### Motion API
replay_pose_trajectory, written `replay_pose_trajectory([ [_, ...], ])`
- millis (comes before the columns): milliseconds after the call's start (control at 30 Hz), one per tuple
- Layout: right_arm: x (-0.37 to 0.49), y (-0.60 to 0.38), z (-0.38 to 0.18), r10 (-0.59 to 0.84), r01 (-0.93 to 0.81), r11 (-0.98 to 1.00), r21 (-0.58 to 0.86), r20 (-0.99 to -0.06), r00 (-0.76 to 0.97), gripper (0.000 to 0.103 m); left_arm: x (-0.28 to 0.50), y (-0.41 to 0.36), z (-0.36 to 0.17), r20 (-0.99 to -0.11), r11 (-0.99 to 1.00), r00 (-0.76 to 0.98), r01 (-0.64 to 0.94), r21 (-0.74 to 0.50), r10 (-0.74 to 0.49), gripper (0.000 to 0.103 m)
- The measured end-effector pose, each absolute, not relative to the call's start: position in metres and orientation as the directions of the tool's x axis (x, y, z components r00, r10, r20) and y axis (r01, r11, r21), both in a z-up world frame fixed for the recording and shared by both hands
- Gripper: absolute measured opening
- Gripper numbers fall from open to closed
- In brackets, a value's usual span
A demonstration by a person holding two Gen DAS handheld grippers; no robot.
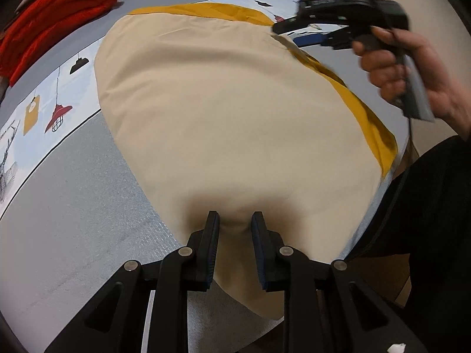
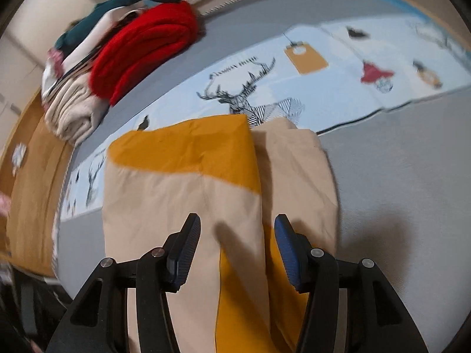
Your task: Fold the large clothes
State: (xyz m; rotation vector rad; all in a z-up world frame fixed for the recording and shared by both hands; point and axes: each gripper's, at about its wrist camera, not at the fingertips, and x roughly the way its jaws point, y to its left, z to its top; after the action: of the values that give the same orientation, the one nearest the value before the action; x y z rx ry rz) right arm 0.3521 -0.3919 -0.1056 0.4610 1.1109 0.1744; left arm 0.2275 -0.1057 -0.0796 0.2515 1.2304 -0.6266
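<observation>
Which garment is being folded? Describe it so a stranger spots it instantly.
Start at the grey mat with its pale blue deer-print strip. The beige-and-mustard garment lies flat across that strip, under both grippers. Unlike the red item on the folded stack at the edge, it is spread out and two-toned.

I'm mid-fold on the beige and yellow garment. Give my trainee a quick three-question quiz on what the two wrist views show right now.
1. True or false: the left gripper has a pinch of the beige and yellow garment between its fingers.
2. Multiple choice: the right gripper is A) clamped on the garment, B) open above it, C) holding the red blanket.
3. Fill in: the red blanket lies on top of a ____ of folded clothes.

Key: 1 true; 2 B; 3 pile.
</observation>
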Motion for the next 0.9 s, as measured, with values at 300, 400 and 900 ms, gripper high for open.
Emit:
replay_pose_trajectory([
  [300,0.375,-0.394,-0.095,0.385,0.065,0.865,0.498,-0.739,0.553,0.002,0.231,-0.109,-0.080,-0.930,0.803,0.187,0.574,-0.158,-0.317,0.023],
  [400,0.376,-0.406,-0.110,0.263,0.202,0.887,0.416,-0.813,0.519,0.002,0.233,-0.110,-0.077,-0.917,0.789,0.181,0.584,-0.191,-0.356,0.024],
  [900,0.304,-0.360,-0.082,0.425,-0.287,0.898,0.332,-0.821,0.380,0.030,0.236,-0.110,-0.075,-0.912,0.784,0.162,0.580,-0.221,-0.376,0.023],
])
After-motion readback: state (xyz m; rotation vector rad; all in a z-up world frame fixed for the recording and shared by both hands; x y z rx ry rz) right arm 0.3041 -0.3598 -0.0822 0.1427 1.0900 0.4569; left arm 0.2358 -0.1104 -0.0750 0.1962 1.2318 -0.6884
